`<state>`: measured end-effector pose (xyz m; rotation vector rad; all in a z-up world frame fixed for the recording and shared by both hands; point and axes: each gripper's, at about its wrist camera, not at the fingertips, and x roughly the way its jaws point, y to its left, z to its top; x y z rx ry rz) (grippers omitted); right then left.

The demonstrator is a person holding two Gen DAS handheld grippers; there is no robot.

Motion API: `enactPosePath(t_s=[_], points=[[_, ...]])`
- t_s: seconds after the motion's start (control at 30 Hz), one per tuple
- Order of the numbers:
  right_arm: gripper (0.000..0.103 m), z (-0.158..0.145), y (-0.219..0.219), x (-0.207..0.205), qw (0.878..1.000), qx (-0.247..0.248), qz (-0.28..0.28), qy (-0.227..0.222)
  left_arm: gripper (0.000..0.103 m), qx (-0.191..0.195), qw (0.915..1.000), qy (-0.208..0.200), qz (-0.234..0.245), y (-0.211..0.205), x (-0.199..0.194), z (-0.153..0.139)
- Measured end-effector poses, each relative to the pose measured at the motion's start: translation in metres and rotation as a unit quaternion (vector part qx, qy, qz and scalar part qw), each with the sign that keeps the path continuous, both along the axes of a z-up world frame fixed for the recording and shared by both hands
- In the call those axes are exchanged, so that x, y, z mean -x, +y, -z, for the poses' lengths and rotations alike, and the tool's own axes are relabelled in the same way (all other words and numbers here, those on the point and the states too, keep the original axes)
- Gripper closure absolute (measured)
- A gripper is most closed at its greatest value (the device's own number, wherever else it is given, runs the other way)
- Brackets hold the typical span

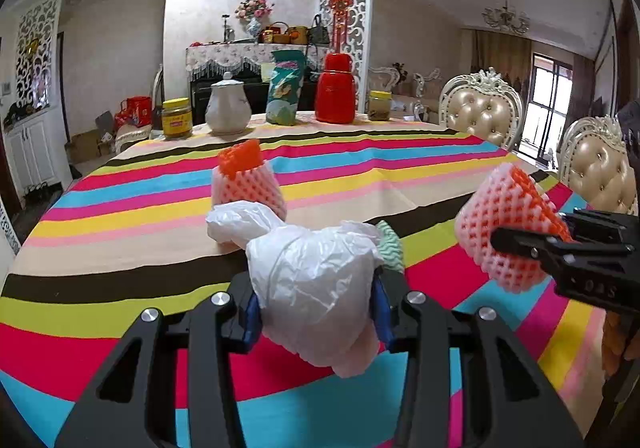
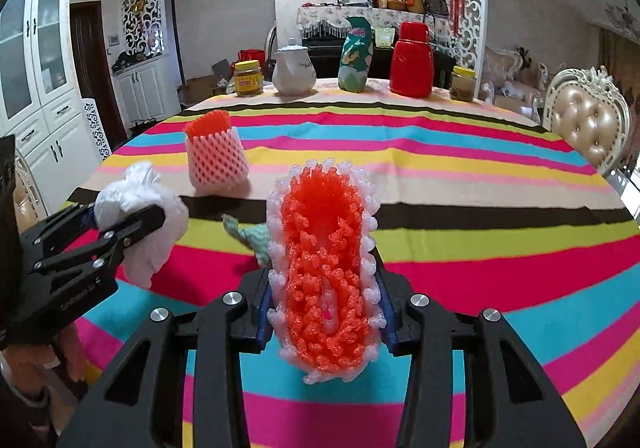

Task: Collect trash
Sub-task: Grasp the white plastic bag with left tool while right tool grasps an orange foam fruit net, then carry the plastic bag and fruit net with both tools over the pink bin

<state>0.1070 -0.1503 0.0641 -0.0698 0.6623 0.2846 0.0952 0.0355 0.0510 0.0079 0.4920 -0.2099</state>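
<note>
Your left claw [image 1: 316, 312] is clamped on a crumpled white plastic bag [image 1: 316, 288]; your right claw [image 2: 326, 308] squeezes a pink-and-orange foam fruit net [image 2: 324, 268], both held above the striped counter [image 2: 480, 176]. Another foam net [image 2: 214, 156] stands left of centre, with a green scrap [image 2: 256, 236] nearby. Jars and a red flask [image 2: 412, 58] line the far edge.

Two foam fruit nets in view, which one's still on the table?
The upright foam net standing on the striped tablecloth, orange lining poking out its top. The other net is squeezed flat in the right claw, lifted off the table.
</note>
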Motion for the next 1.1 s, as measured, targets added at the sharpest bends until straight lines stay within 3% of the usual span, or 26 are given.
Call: enactPosePath(t_s=[0.5, 0.9, 1.1], points=[[0.061, 0.006, -0.038, 0.079, 0.999, -0.016, 0.035, 0.010, 0.061, -0.017, 0.9994, -0.023, 0.022, -0.010, 0.012, 0.000], [0.061, 0.029, -0.046, 0.088, 0.998, -0.031, 0.059, 0.005, 0.061, -0.029, 0.9983, -0.050, 0.004, -0.009, 0.020, -0.003], [0.061, 0.026, -0.054, 0.092, 0.997, -0.045, 0.061, -0.003, 0.061, 0.008, 0.9991, -0.040, -0.012, 0.004, 0.024, -0.008]])
